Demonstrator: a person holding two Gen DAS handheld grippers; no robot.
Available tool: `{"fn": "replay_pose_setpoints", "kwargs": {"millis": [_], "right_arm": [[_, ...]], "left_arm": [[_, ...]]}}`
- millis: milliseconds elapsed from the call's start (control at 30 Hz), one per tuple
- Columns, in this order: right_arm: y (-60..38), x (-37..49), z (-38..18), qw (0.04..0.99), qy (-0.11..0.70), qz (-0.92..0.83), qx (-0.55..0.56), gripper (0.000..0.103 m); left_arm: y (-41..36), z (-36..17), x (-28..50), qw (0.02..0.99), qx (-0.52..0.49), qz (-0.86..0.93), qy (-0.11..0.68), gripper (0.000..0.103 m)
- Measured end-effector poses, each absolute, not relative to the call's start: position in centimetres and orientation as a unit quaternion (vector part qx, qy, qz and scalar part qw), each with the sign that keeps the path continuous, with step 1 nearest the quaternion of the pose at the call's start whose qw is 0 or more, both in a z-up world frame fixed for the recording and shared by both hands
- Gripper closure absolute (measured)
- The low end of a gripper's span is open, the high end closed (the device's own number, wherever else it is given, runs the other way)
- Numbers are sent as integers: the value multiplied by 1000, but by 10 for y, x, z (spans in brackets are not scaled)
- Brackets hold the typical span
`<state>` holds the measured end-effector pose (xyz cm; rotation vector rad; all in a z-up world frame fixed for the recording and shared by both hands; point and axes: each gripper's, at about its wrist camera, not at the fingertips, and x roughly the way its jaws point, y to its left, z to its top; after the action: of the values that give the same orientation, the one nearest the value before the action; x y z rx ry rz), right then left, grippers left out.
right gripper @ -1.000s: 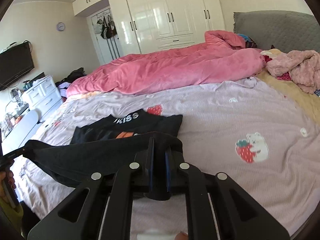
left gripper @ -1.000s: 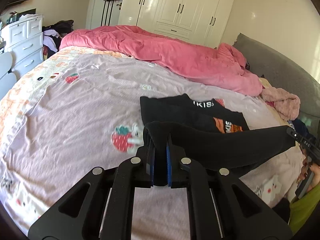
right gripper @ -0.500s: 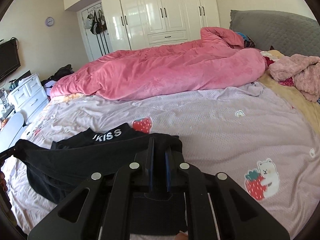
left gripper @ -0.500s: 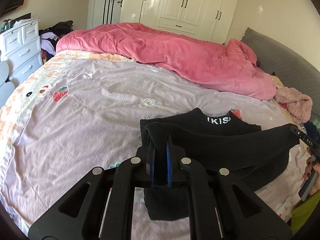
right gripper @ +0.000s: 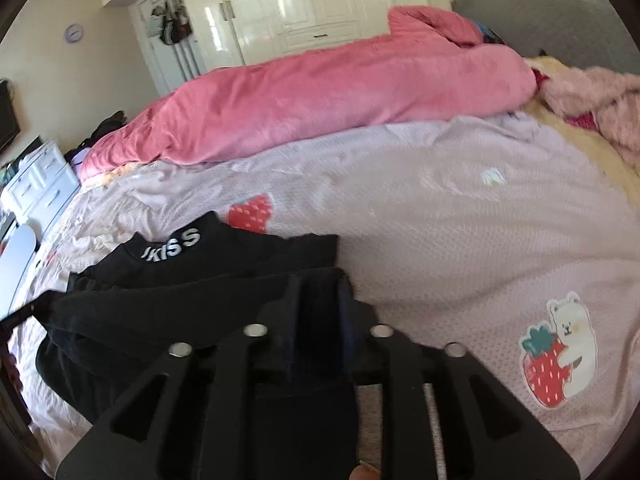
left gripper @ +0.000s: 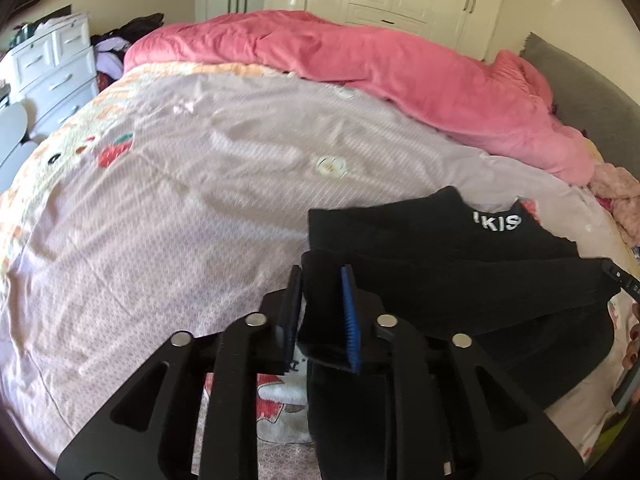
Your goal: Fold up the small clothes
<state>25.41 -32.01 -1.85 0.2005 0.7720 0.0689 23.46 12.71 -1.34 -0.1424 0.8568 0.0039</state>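
Bed sheet (left gripper: pixel 192 216): lilac, printed strawberries and a bear; the landmark.
Pink duvet (left gripper: pixel 360 64): heaped along the sheet's far edge.
Black garment (left gripper: pixel 460 264): on the sheet's near part, near hem lifted; white collar lettering reads "KISS" in the right view.
Left gripper (left gripper: pixel 322 312): jaws parted, garment corner loose between them.
Right gripper (right gripper: pixel 320 320): jaws parted; black cloth between, grip cannot be told.

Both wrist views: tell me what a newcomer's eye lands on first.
The black garment with white collar lettering lies near the front of the lilac bedsheet, its near edge between the fingers of both the left gripper and right gripper. Behind it, a pink duvet sprawls across the bed.
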Motion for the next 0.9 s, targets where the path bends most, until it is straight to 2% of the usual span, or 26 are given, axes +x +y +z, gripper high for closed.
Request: {"fn": "replay_pose_setpoints", "kwargs": {"millis": [33,67,100,167,233,267,333,400,500,667,900], "right_arm": [[-325,253,-19,920,376,26,105,72],[-328,252,-19,918,379,24,114,60],[-332,250,-18,917,377,24,127,56],[-336,243,-12,921,364,25,136,56],[-332,238,-6,926,357,32,120,54],[-328,235,-3,927,355,39,112,50],[-314,226,2,928,357,64,87,36],[-295,214,5,930,352,89,59,35],[-265,199,8,926,349,140,29,35],[-228,183,7,909,360,211,-8,35],[-206,186,-23,875,426,226,-43,39]], "left_arm": [[129,-14,234,906,-75,3,417,75],[131,-14,230,905,-85,7,417,71],[132,-12,227,906,-91,10,413,66],[132,-3,218,914,-88,17,395,63],[129,9,207,923,-82,24,375,53],[128,15,203,926,-82,23,367,49],[121,28,193,933,-71,16,353,31],[111,35,188,935,-54,11,351,23],[88,38,176,934,-24,-12,357,19],[53,28,159,925,5,-58,376,19],[19,-7,148,904,46,-89,416,19]]}}
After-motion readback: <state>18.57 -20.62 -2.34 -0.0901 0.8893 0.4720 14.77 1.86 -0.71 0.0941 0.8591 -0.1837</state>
